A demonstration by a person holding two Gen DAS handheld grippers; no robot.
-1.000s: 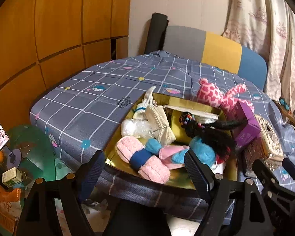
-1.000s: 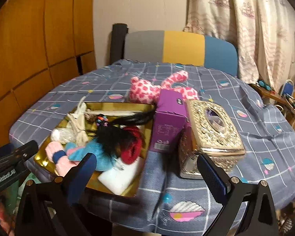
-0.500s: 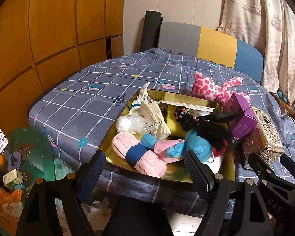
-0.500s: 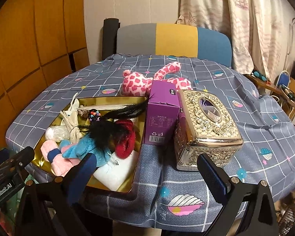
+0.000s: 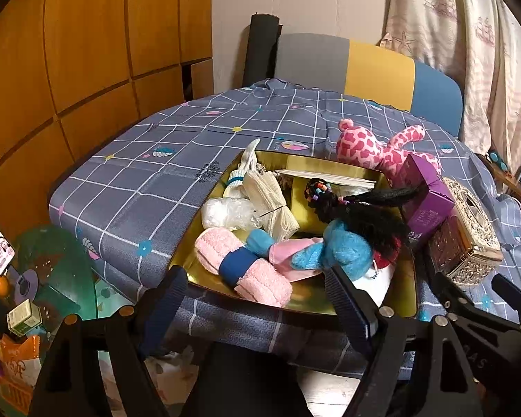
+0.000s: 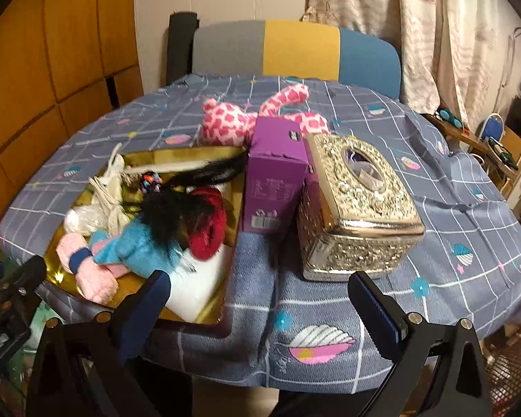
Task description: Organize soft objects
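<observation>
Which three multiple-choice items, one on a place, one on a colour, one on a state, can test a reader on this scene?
1. Where does the pink spotted plush toy lie?
A. inside the gold tray
B. on the tablecloth beyond the gold tray
C. on the chair

2. What colour is the box beside the ornate tissue box?
A. purple
B. green
C. white

3. How is the right gripper?
A. shut on a sock
B. shut, empty
C. open, empty

Key: 1 B, it rests on cloth behind the rim; 2 A, its sides are purple; 3 C, wide gap, nothing held.
</observation>
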